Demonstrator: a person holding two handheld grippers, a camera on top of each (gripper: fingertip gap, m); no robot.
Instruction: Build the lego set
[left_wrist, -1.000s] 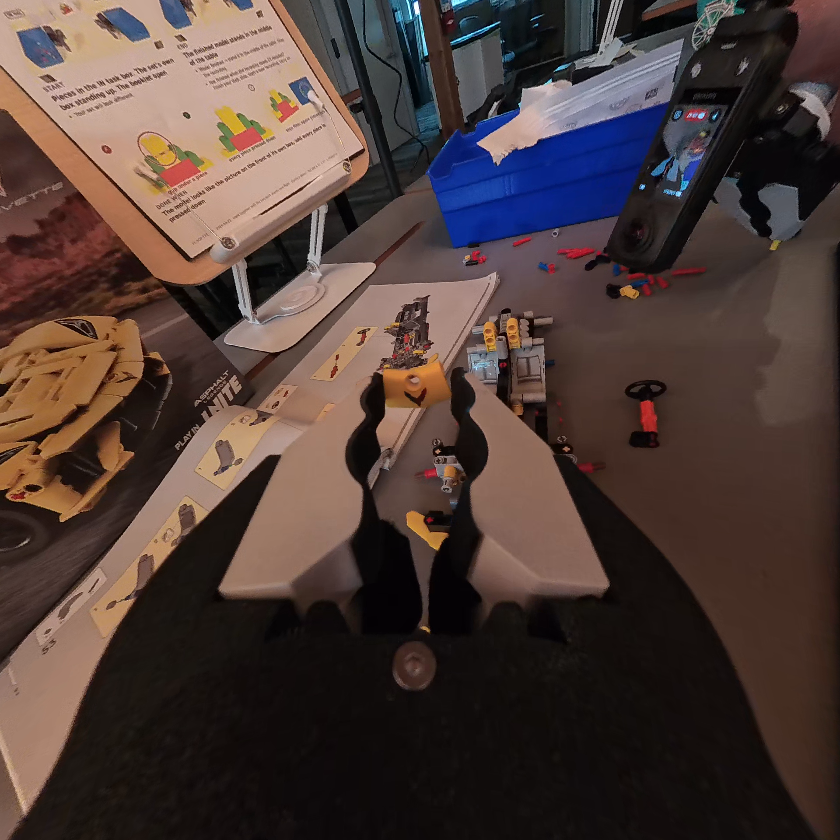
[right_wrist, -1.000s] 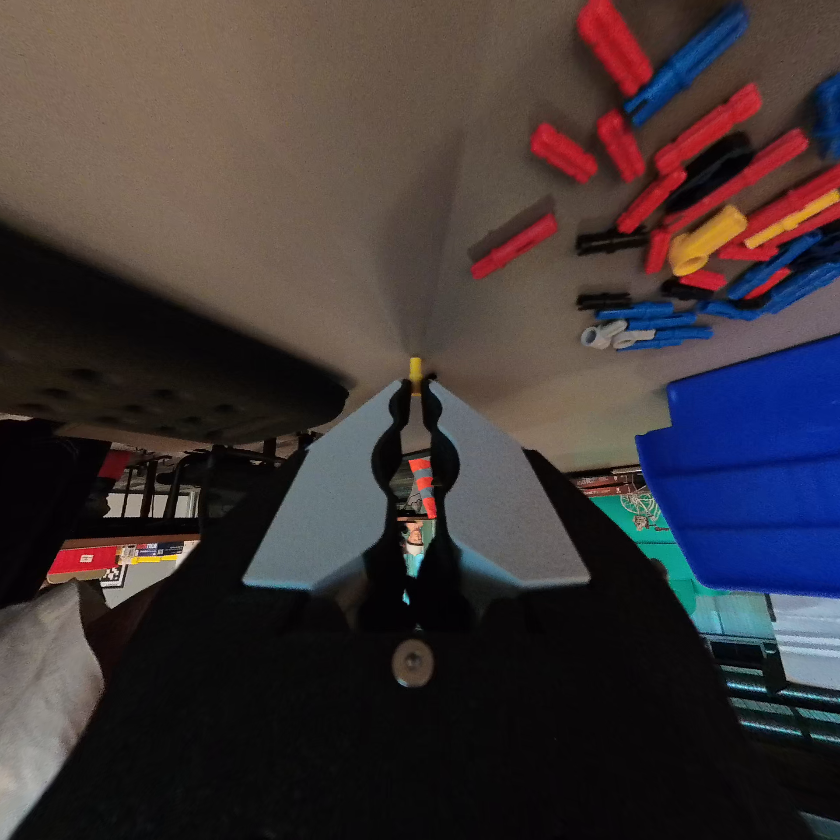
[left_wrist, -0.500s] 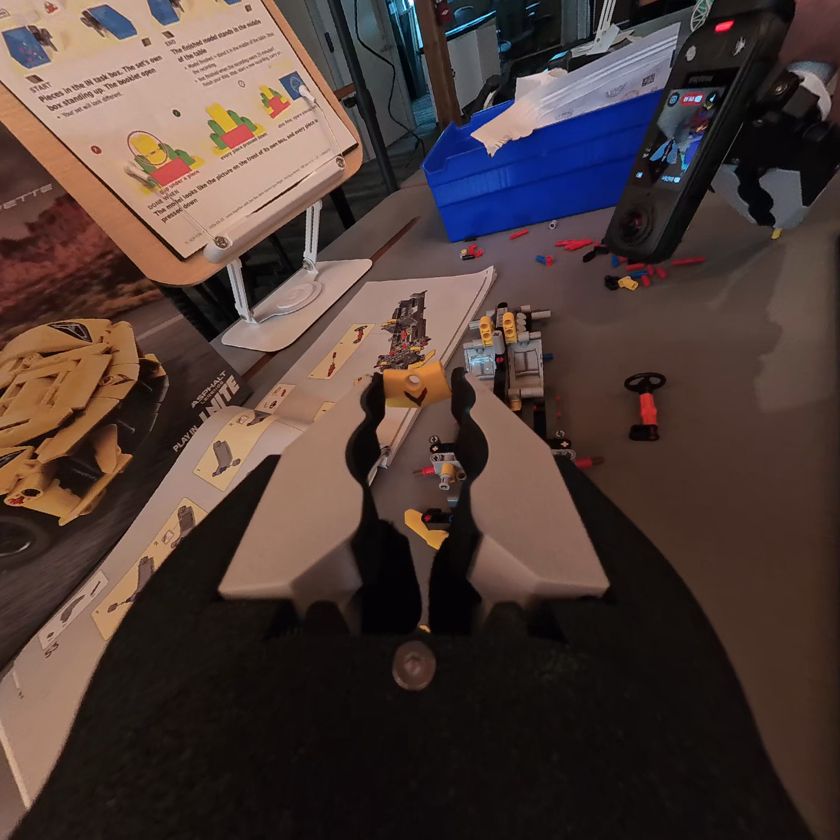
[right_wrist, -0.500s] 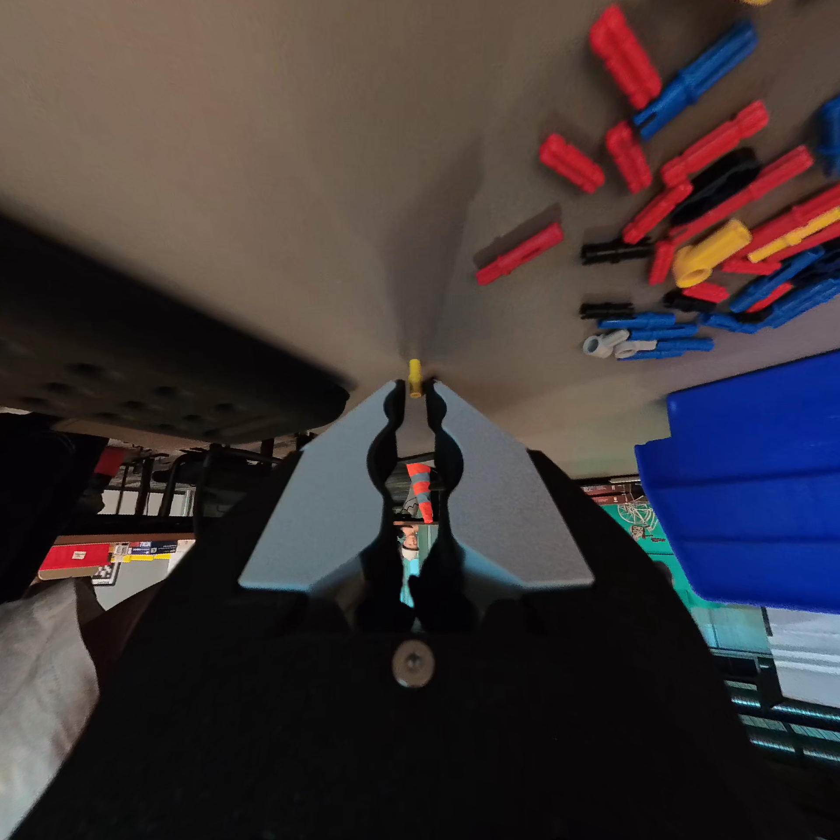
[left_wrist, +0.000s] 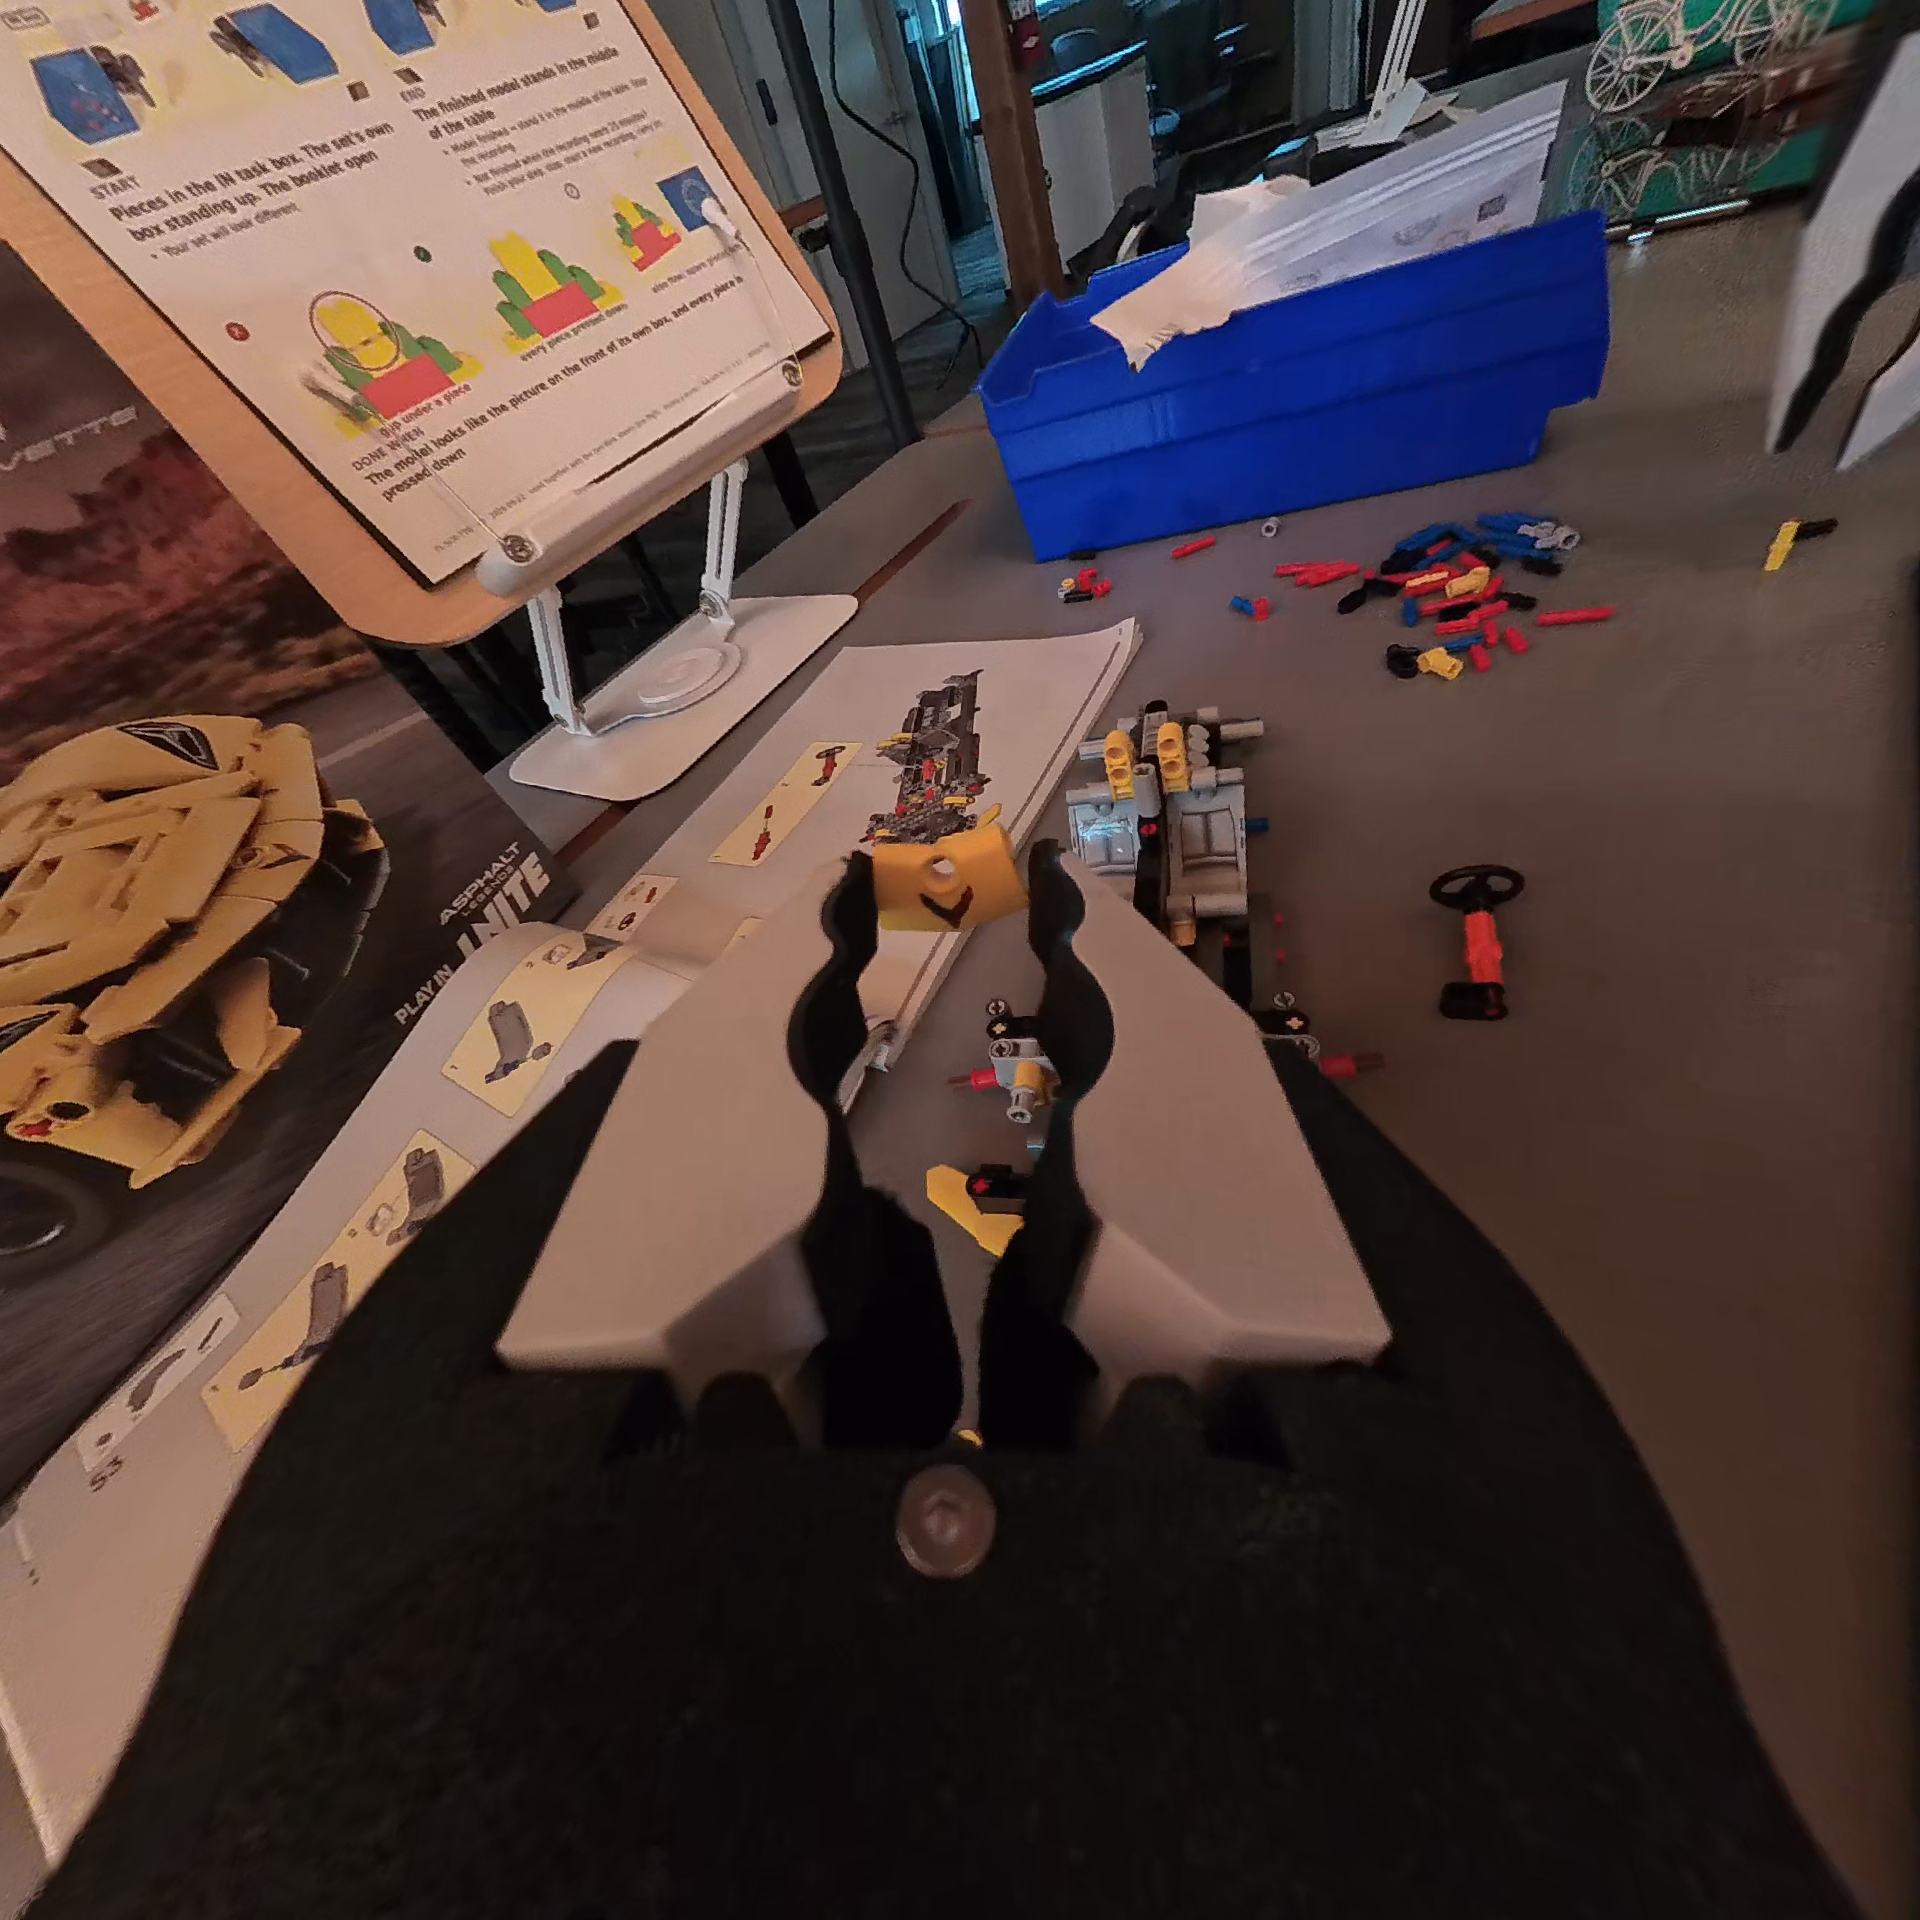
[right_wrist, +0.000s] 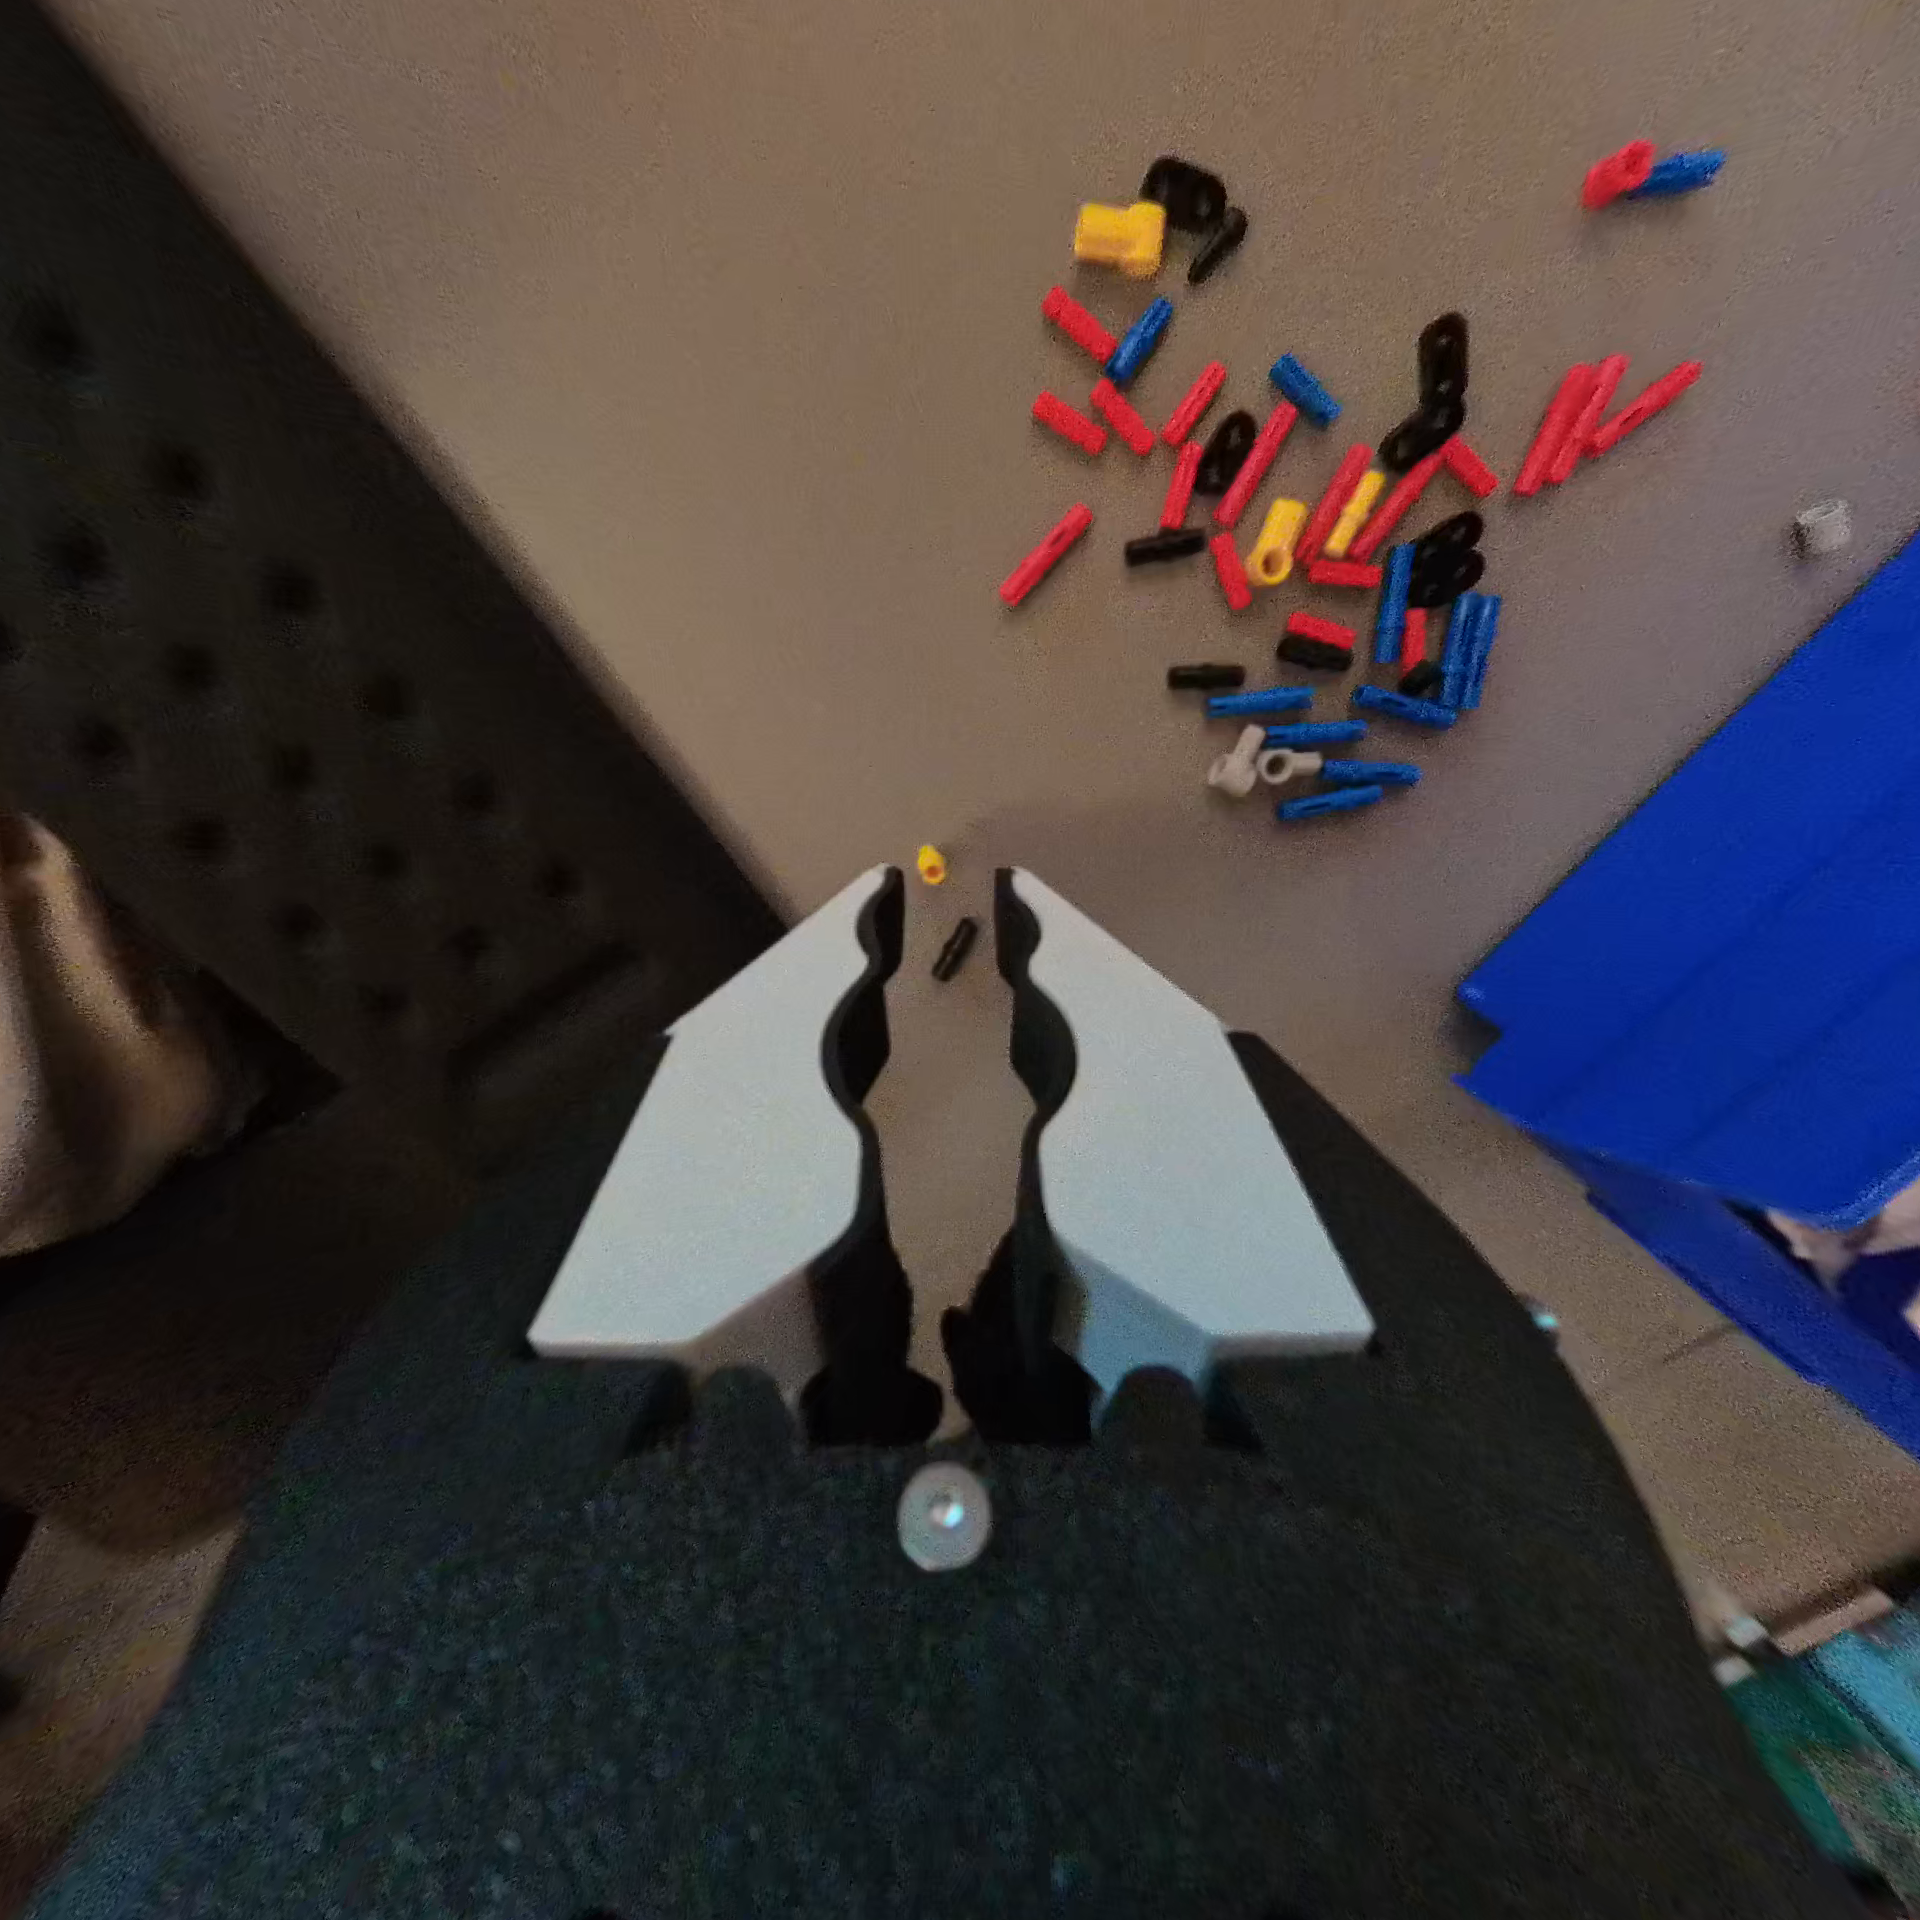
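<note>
My left gripper (left_wrist: 943, 883) is shut on a yellow piece (left_wrist: 943, 881) with a hole and a black mark, held above the instruction booklet (left_wrist: 987, 727). The partly built grey model (left_wrist: 1174, 821) lies just right of it on the table. My right gripper (right_wrist: 945, 883) is open and empty above the table. A small yellow pin (right_wrist: 931, 864) and a black pin (right_wrist: 954, 948) lie on the table between its fingertips. The right gripper also shows at the top right of the left wrist view (left_wrist: 1813, 452), above those pins (left_wrist: 1792, 540).
A pile of red, blue, black and yellow pins (right_wrist: 1330, 540) lies beside the blue bin (right_wrist: 1714, 987) (left_wrist: 1299, 395). A black and red steering-wheel piece (left_wrist: 1475, 940) and a small subassembly (left_wrist: 1023, 1070) lie near the model. An instruction stand (left_wrist: 644, 686) and the set's box (left_wrist: 156, 883) stand at the left. Tip to tip, the grippers are about 35 cm apart.
My right gripper has opened, let go of the yellow pin and drawn back from the table. My left gripper still holds the yellow piece in nearly the same place.
</note>
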